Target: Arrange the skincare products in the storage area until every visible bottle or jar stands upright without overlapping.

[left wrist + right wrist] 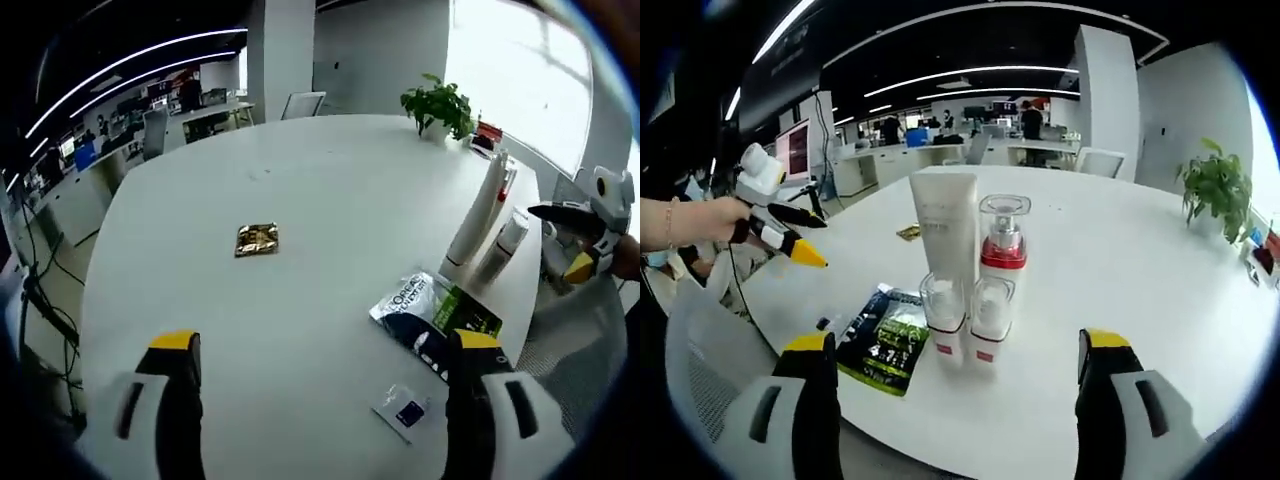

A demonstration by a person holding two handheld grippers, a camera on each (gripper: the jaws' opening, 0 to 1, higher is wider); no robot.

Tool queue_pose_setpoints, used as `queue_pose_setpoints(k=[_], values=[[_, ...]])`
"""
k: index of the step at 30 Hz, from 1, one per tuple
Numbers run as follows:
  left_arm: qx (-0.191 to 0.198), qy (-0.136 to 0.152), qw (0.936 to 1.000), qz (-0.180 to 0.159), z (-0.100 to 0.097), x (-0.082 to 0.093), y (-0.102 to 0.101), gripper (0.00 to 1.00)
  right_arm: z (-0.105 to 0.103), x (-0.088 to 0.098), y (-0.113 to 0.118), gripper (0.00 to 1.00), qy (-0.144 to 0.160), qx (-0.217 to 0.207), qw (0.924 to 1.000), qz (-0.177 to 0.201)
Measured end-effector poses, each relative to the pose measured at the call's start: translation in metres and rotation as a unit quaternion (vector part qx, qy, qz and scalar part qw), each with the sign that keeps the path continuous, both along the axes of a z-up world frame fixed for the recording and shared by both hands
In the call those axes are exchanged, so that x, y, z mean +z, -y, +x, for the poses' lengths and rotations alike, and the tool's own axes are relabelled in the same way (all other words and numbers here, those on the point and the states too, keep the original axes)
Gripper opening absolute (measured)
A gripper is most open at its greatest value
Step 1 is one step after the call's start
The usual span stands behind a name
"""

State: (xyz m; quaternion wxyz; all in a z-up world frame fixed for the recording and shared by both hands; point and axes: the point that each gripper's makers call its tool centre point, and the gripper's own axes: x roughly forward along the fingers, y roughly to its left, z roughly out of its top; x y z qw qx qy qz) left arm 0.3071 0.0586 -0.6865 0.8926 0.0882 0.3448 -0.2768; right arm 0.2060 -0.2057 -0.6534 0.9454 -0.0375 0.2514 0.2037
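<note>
White round bench (300,200) in an open office. Left gripper (325,345) hovers over the near bench edge, fingers (175,345) spread wide, nothing between them. Right gripper (950,345) likewise wide open and empty, fingers (810,345) level with the bench edge.

In the right gripper view, straight ahead: white tube (945,235) standing upright cap-down, just beside it a clear pump bottle with a red band (1003,240), upright. In front of these, two small clear-capped bottles (943,320) (990,320), upright, side by side, close to touching.

Left of the group, a dark green-and-black sachet (883,340) lies flat near the bench edge.

In the left gripper view: small gold foil packet (257,239) flat mid-bench, well apart from the rest; small white sachet (402,410) flat near the right finger. Potted plant (438,105) at the far edge.
</note>
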Motion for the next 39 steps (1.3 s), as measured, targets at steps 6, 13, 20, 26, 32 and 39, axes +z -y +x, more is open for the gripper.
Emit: queue_pose_setpoints(k=[6,13,20,26,32,39], values=[[-0.003,-0.013,0.9999,0.008,0.016,-0.005,0.005,0.96,-0.001,-0.002,-0.002,1.0,-0.003,0.004,0.9999,-0.014],[-0.001,-0.022,0.9996,0.016,0.048,-0.015,0.004,0.93,0.0,-0.005,0.003,1.0,-0.006,0.001,0.9999,-0.015],[-0.001,-0.028,0.9991,0.031,0.074,-0.023,0.001,0.91,0.001,-0.008,0.004,1.0,-0.01,-0.004,0.9998,-0.015],[0.002,-0.036,0.9987,0.036,0.093,-0.028,0.002,0.89,0.0,-0.008,0.005,1.0,-0.012,-0.009,0.9998,-0.014],[0.007,-0.052,0.9981,0.033,0.106,-0.038,0.006,0.88,0.0,-0.008,0.007,1.0,-0.015,-0.016,0.9997,-0.011],[0.014,-0.057,0.9979,0.028,0.125,-0.042,0.009,0.84,0.0,-0.008,0.007,0.99,-0.019,-0.021,0.9995,-0.012]])
